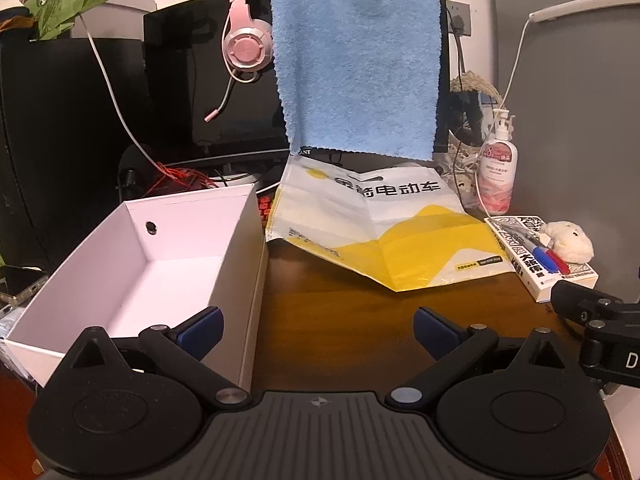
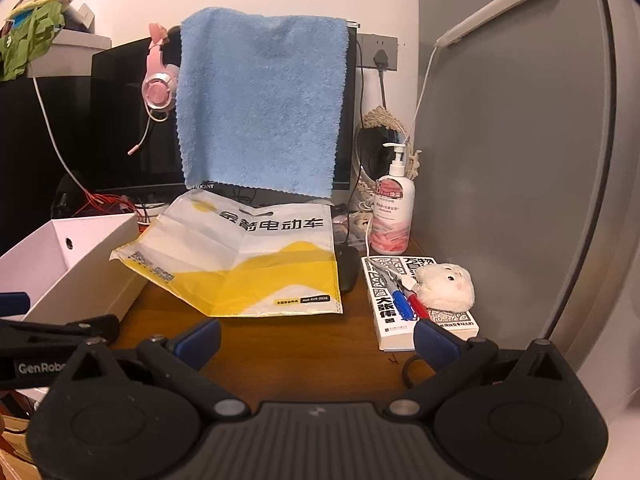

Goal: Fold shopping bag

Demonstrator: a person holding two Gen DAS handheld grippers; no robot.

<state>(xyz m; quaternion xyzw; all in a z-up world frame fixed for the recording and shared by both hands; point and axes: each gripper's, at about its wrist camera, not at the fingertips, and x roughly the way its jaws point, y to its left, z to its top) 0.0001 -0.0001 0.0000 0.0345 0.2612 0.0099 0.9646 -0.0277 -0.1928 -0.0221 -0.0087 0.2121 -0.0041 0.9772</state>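
On the wooden desk (image 1: 328,300), both grippers hang back with jaws spread wide, holding nothing, the shopping bag ahead of them

Behind a bare strip of desk, the white and yellow shopping bag (image 1: 384,224) lies unfolded and creased, its top edge leaning up against the monitor's foot under the hanging blue towel (image 1: 356,64), its near corner lifted slightly off the wood. The left gripper (image 1: 316,328) sits just beside the open white box (image 1: 132,264), whose right wall touches or nearly touches the bag's left edge. The right gripper (image 2: 316,338) faces the bag's near right corner, with a book (image 2: 404,304) carrying pens (image 2: 404,300) and a plush toy (image 2: 448,286) close on the right; a lotion bottle (image 2: 392,208) stands behind the book, and a dark mouse (image 2: 348,268) lies between bag and book
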